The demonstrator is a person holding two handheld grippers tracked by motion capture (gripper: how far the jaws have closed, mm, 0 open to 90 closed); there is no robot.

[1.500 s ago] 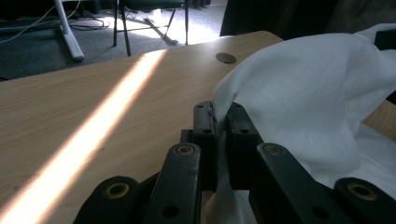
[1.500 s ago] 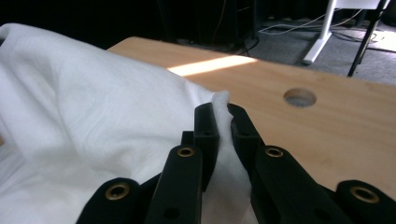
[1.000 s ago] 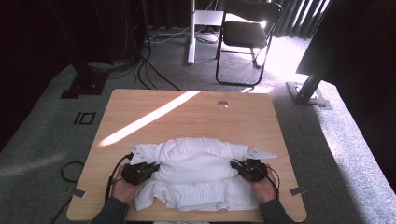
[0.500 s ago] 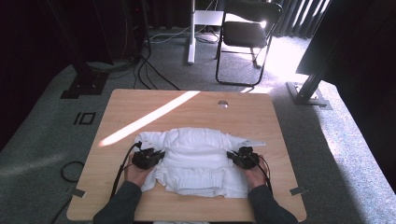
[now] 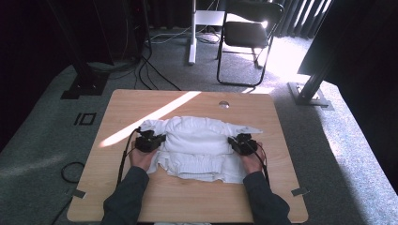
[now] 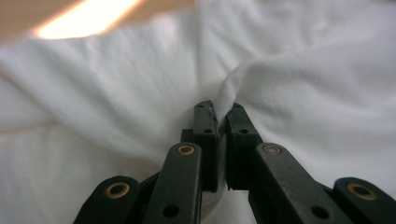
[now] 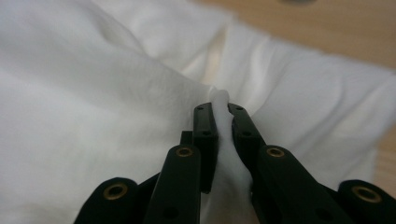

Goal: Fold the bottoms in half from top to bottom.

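Both hand-held grippers farther up the table, soft wrinkled white cloth (image 5: 199, 140) pinched

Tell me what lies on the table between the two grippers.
In the high view, the bunched white garment spans the whole stretch between the left gripper and the right gripper; each is clamped on a pinch of it.

The wooden table (image 5: 141, 197) stands on a grey carpet. On it lies a white garment (image 5: 197, 140), partly folded, near the middle. A sunlight stripe crosses the tabletop behind it.
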